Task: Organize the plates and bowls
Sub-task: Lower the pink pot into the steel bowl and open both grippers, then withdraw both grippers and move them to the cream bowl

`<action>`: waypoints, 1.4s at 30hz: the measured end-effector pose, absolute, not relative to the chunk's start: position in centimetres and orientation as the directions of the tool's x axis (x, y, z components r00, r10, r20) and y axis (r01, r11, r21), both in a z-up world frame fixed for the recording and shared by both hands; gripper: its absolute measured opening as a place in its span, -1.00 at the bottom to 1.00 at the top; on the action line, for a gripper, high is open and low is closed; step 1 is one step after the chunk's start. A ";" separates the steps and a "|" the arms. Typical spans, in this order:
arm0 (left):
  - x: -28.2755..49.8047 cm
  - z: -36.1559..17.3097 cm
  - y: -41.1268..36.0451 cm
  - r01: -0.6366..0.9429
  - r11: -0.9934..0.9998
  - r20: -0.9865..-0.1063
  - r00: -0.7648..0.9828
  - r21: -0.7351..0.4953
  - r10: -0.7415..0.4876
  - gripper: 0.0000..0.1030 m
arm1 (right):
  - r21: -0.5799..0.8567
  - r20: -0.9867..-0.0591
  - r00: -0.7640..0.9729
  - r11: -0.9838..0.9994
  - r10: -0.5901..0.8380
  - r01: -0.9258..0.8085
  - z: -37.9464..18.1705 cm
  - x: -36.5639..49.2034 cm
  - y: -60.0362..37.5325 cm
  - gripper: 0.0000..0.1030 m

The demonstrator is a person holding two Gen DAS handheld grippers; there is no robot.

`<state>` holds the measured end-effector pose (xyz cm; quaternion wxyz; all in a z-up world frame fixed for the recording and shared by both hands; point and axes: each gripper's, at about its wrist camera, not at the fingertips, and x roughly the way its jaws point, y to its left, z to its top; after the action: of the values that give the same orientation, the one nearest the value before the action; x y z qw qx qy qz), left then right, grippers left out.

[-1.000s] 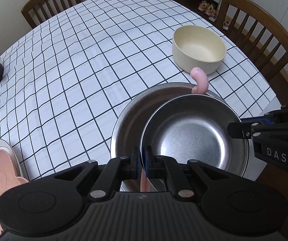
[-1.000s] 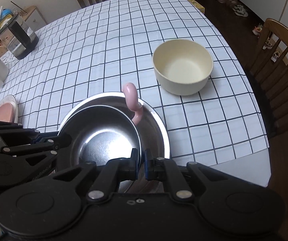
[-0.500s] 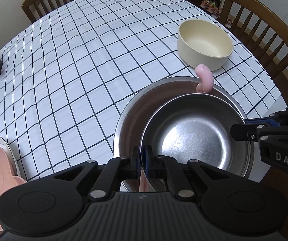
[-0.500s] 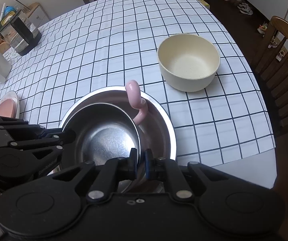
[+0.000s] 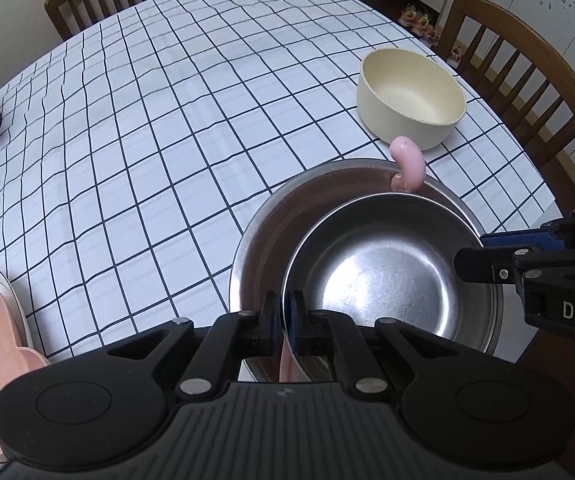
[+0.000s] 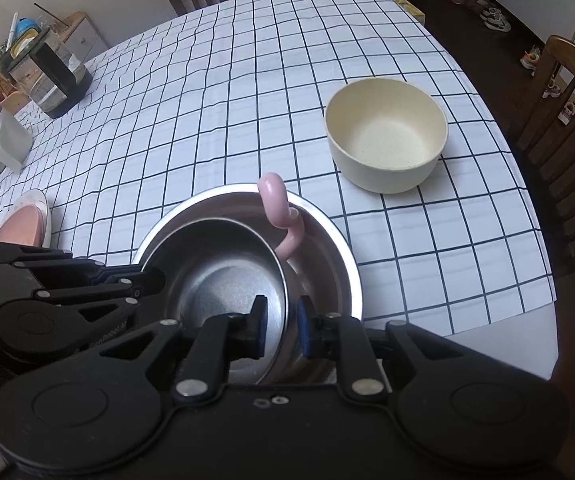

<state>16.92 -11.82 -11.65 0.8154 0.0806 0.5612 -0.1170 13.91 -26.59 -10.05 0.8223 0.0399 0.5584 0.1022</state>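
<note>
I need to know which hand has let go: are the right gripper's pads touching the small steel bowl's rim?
Apart. The right wrist view shows the right gripper opening, gaps either side of the small steel bowl rim.

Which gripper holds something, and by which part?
The left gripper pinches the small steel bowl by its near rim. The right gripper is opening, its pads off the rim.

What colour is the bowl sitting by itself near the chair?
Cream, a round matte bowl. The right wrist view shows it best.
</note>
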 end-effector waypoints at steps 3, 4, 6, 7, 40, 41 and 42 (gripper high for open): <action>16.7 -11.2 -11.7 0.281 0.960 -0.928 0.360 0.005 -0.101 -0.85 | 0.182 -0.906 0.362 0.975 0.218 -0.131 -9.7 13.7 -26.6 -0.53; 16.7 -11.1 -11.6 0.281 0.960 -0.925 0.366 0.006 -0.101 -0.84 | 0.182 -0.905 0.365 0.974 0.219 -0.134 -9.6 13.6 -26.6 -0.50; 16.6 -10.7 -11.4 0.278 0.960 -0.921 0.375 0.003 -0.105 -0.82 | 0.183 -0.900 0.374 0.973 0.224 -0.142 -9.3 13.4 -26.5 -0.44; 16.5 -10.5 -11.3 0.277 0.961 -0.919 0.379 0.000 -0.109 -0.82 | 0.181 -0.898 0.378 0.972 0.224 -0.147 -9.2 13.3 -26.4 -0.43; 17.4 -2.7 -11.9 0.311 0.948 -0.742 0.618 -0.071 -0.258 0.50 | 0.182 -0.755 0.606 0.968 0.251 -0.173 -2.2 12.0 -29.4 0.79; 17.7 -2.7 -12.2 0.315 0.946 -0.741 0.618 -0.071 -0.262 0.50 | 0.177 -0.747 0.619 0.970 0.244 -0.168 -2.1 12.1 -29.7 0.87; 18.2 -2.8 -12.5 0.320 0.945 -0.742 0.615 -0.072 -0.265 0.51 | 0.172 -0.742 0.628 0.972 0.236 -0.162 -2.1 12.2 -30.0 0.91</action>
<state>18.23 -12.49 -2.84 0.8981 0.0340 0.4071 -0.1629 12.18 -30.02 -2.06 0.9011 0.0443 0.4170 0.1102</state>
